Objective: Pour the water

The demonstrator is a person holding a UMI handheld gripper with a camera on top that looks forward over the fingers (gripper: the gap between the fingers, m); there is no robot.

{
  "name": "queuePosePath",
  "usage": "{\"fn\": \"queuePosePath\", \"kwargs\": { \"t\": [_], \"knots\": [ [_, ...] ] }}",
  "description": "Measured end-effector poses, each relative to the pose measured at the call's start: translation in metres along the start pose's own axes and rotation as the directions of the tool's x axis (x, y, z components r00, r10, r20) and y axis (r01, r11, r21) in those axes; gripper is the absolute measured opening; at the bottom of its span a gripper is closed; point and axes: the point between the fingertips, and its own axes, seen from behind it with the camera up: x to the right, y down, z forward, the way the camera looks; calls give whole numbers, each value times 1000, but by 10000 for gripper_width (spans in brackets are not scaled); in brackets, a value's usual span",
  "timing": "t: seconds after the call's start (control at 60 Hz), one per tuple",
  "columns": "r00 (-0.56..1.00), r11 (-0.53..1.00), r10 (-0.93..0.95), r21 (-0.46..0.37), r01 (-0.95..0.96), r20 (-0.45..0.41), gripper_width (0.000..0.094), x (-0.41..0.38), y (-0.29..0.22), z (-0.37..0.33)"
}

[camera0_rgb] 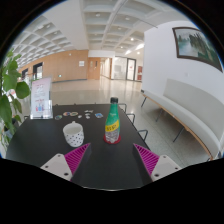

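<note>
Black tabletop in bright hall — bottle upright at 12 o'clock beyond fingers, cup at 10 o'clock; fingers spread apart, grasping nothing.

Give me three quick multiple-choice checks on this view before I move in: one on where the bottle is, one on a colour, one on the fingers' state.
1. Where does the bottle stand?
A. on the black table, beyond the fingers
B. on the white bench
C. between the fingers

2. What colour is the bottle's cap?
A. red
B. green
C. white

3. How are the gripper fingers?
A. shut on the bottle
B. shut on the white cup
C. open, holding nothing

Answers:
1 A: it rests upright on the tabletop, ahead of both fingertips.
2 B: the top shows green.
3 C: a wide gap with bare table lies between the pink pads.
</note>
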Motion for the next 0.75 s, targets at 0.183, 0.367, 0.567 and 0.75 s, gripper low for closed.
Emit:
{"fn": "queuePosePath", "kwargs": {
  "t": [0.183,0.367,0.567,0.75],
  "knots": [
    [1000,1000,8,0,-8,3,859,-7,14,-82],
    [1000,999,-8,31,7,14,857,-16,20,-142],
    [999,1000,-12,22,11,31,857,-22,29,-169],
    [999,998,-45,33,45,-2,857,-15,30,-171]
  ]
}}
